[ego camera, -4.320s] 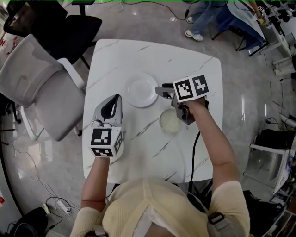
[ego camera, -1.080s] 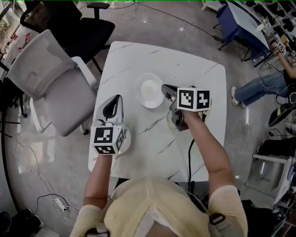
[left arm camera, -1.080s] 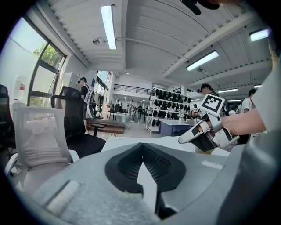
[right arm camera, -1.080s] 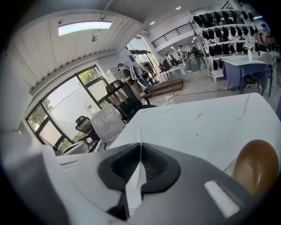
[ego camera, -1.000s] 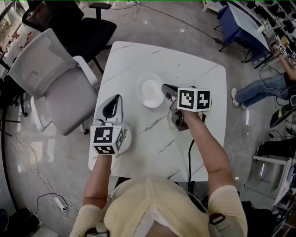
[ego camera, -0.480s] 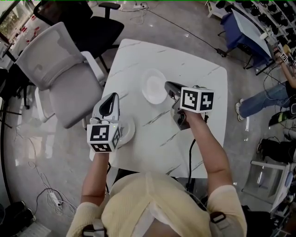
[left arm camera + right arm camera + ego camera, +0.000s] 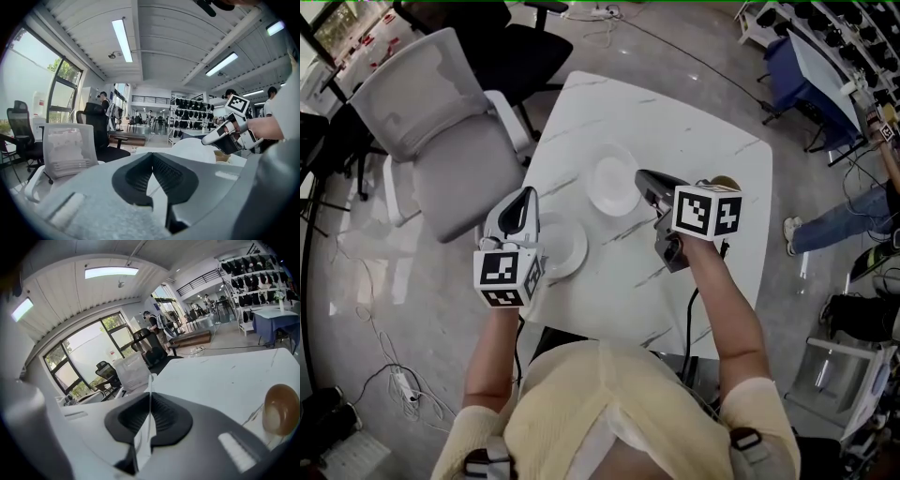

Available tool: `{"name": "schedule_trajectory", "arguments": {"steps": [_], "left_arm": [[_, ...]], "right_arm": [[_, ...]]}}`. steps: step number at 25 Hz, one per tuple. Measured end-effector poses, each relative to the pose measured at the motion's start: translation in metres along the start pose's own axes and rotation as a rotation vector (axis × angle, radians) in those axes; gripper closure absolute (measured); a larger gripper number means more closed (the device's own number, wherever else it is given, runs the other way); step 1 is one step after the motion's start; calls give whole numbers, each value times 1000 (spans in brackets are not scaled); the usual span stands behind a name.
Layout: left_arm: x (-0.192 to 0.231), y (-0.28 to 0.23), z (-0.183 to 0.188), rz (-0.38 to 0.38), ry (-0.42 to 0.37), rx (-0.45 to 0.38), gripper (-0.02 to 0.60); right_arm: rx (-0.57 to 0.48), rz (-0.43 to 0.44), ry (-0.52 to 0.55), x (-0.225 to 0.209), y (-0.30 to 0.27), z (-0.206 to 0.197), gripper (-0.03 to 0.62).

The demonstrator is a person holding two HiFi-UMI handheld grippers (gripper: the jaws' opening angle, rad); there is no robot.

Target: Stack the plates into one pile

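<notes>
Plates lie in two spots on the white marble-veined worktop: a white round plate near the middle, its right rim just under the tips of the right tongs, and a second white round plate near the left edge, just beside the left tongs. Both tongs are pinched narrow, seemingly empty but for an unidentifiable pale sliver in the right pair, so probably between grips, the pile unfinished
</notes>
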State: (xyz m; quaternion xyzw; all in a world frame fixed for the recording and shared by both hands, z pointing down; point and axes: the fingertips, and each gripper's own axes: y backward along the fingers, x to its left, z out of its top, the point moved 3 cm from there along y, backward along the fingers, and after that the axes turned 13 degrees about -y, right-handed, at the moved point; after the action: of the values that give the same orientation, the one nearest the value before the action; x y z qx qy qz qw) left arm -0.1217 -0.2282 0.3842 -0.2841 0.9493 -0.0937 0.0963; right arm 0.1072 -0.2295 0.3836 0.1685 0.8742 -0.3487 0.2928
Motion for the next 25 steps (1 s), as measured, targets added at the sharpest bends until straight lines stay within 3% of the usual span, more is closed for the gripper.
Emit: {"name": "schedule_trajectory", "arguments": {"steps": [15, 25], "left_arm": [[39, 57, -32, 121, 34, 59, 578], [41, 83, -51, 165, 41, 97, 578]], "right_arm": [[120, 131, -12, 46, -24, -54, 579], [202, 211, -42, 65, -35, -90, 579]]}}
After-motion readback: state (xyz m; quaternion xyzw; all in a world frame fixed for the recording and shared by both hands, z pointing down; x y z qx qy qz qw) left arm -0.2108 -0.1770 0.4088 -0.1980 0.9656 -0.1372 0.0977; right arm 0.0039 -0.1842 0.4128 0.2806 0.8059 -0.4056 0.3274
